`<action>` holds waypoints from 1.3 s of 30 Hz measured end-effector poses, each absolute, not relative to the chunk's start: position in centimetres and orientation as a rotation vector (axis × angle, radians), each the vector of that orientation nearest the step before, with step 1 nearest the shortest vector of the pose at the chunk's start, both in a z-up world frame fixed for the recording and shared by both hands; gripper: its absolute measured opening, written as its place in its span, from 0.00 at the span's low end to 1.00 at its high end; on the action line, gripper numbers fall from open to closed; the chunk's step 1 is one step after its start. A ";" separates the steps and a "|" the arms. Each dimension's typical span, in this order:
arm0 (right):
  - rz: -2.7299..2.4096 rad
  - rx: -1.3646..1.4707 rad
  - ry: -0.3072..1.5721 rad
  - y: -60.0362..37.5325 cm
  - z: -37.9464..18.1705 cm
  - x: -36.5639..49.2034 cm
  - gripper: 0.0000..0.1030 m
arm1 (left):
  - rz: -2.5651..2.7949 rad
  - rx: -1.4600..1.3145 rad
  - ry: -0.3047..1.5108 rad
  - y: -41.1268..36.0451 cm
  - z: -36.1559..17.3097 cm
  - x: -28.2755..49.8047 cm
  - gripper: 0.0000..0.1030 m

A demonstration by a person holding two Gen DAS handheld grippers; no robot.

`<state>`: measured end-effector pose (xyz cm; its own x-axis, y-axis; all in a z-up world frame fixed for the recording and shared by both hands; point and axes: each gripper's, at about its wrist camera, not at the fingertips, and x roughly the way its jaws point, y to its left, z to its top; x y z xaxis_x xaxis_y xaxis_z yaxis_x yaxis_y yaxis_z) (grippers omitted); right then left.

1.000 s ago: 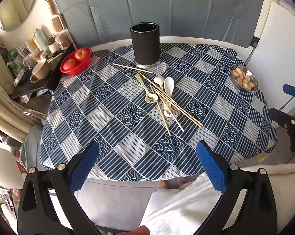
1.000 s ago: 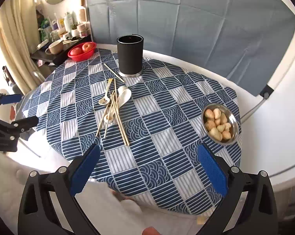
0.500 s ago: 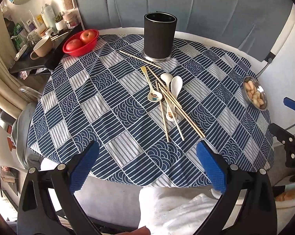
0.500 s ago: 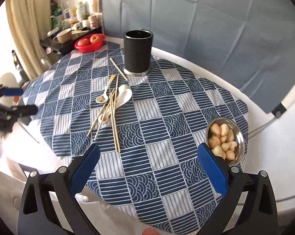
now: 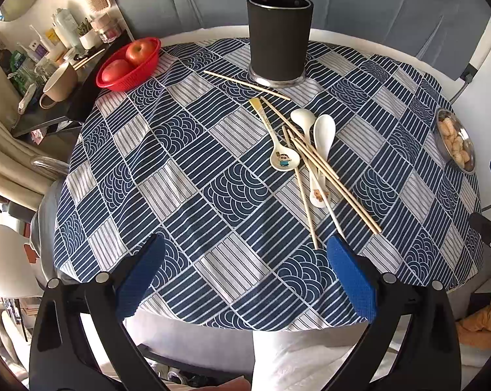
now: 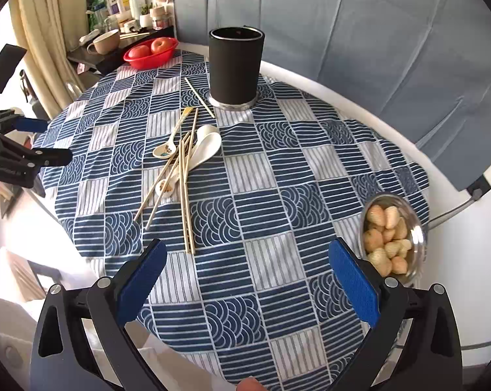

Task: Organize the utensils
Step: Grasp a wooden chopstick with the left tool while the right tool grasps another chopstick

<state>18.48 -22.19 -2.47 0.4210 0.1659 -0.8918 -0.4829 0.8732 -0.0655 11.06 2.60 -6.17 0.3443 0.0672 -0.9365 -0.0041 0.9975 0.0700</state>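
Note:
A black cylindrical utensil holder [image 5: 279, 37] [image 6: 236, 68] stands upright at the far side of the round table. In front of it lies a loose pile of white ceramic spoons [image 5: 323, 133] [image 6: 208, 145] and several wooden chopsticks [image 5: 323, 169] [image 6: 184, 195]; one chopstick [image 5: 245, 84] lies apart near the holder's base. My left gripper [image 5: 245, 277] is open and empty above the near table edge. My right gripper [image 6: 245, 277] is open and empty above the table's right front edge. Each gripper shows at the edge of the other's view.
A blue-and-white patterned cloth [image 5: 180, 176] covers the table. A red basket with apples [image 5: 128, 63] [image 6: 151, 51] sits at the far left. A steel bowl of snacks [image 5: 455, 140] [image 6: 392, 234] sits at the right edge. A cluttered side shelf [image 5: 50, 65] stands left.
Both grippers have moved forward and closer to the table, so the holder and utensil pile appear larger. Both stay open and empty. Nothing on the table has moved.

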 end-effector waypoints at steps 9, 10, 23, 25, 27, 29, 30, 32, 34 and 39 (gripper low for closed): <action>0.384 -0.328 1.133 -19.6 -5.1 21.8 0.93 | -0.022 0.131 1.279 4.0 -8.2 15.9 0.94; 0.378 -0.323 1.140 -19.4 -5.3 22.3 0.93 | -0.031 0.136 1.284 4.2 -8.3 16.4 0.94; 0.352 -0.322 1.235 -16.4 -9.8 25.9 0.93 | -0.168 0.244 1.375 6.6 -12.5 24.8 0.94; 0.339 -0.338 1.264 -16.3 -11.0 26.2 0.93 | -0.185 0.269 1.394 6.8 -13.5 25.7 0.94; 0.328 -0.336 1.294 -16.2 -12.1 26.4 0.93 | -0.216 0.275 1.415 7.1 -14.4 26.6 0.94; 0.328 -0.323 1.319 -16.3 -12.9 26.6 0.93 | -0.233 0.300 1.432 7.2 -15.3 27.4 0.94; 0.326 -0.319 1.333 -16.3 -13.4 26.6 0.93 | -0.236 0.318 1.436 7.3 -15.7 27.8 0.94; 0.321 -0.317 1.352 -16.2 -14.3 26.7 0.93 | -0.242 0.344 1.445 7.3 -16.2 28.5 0.94; 0.323 -0.311 1.369 -16.1 -14.9 26.7 0.93 | -0.262 0.354 1.453 7.3 -16.7 29.2 0.94; 0.322 -0.315 1.401 -15.5 -16.6 26.7 0.93 | -0.302 0.414 1.444 7.1 -17.6 30.9 0.94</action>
<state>26.70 -15.51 -16.61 0.1406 0.0346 -0.9895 -0.4016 0.9155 -0.0251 30.93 7.09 -17.65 0.1087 0.0481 -0.9929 0.4420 0.8923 0.0917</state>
